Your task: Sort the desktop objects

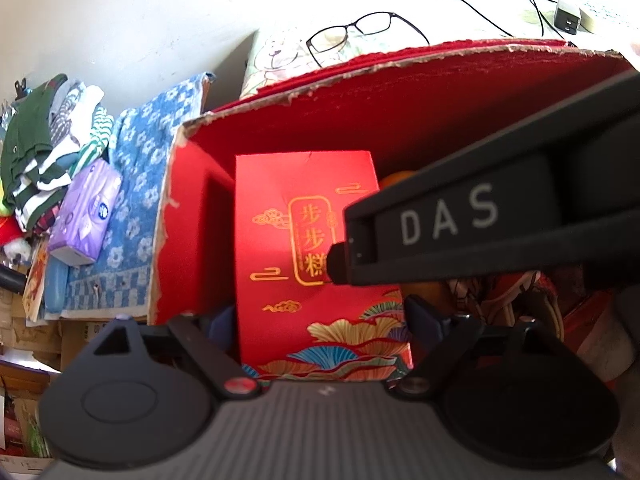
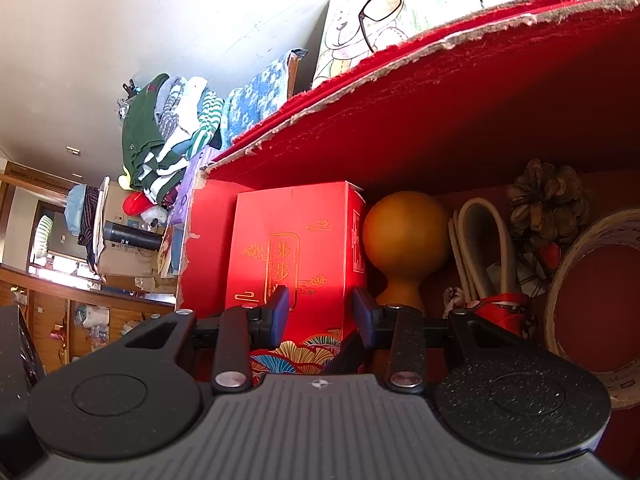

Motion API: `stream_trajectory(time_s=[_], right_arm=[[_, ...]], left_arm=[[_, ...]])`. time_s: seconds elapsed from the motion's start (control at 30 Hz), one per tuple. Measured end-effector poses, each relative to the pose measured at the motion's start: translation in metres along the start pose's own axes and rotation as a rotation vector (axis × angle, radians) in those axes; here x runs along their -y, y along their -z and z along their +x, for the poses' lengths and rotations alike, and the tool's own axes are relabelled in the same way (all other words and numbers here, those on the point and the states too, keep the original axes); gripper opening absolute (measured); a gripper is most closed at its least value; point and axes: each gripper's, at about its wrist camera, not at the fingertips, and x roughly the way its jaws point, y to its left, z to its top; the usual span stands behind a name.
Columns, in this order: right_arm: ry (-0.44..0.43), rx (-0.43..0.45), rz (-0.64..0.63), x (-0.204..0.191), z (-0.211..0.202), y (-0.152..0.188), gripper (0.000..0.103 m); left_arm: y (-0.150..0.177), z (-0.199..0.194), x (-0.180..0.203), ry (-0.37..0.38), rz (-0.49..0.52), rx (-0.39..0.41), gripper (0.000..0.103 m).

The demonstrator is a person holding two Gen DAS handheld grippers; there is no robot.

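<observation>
Beside red carton, gourd, tape roll

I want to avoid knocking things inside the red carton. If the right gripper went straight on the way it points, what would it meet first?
Most likely the small red gift box: the right gripper has its open fingers either side of its front face. The gourd sits just right of that line.

"DAS" stands in white on the right gripper; the red box reads "步步糕" (gold frame).
</observation>
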Motion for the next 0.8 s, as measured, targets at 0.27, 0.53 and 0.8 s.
stream_trajectory(time_s=[0.27,0.53,0.8], right_arm=[[-0.002,-0.007,0.018,0.0021,-0.0006,-0.0001,0.040],[-0.016,-0.013,0.048,0.0074,-0.0029,-0.0004,0.039],[-0.015,-0.046,0.045,0.0069,-0.0012,-0.0010,0.039]], left_arm=[[0.0002,0.0013,0.0012,0.002,0.002,-0.008,0.087],[-0.0033,0.0031,0.0023,-0.013,-0.051,-0.037,0.087],[-0.0002,0.0019,0.0025,-0.027,-0.066,-0.016,0.087]])
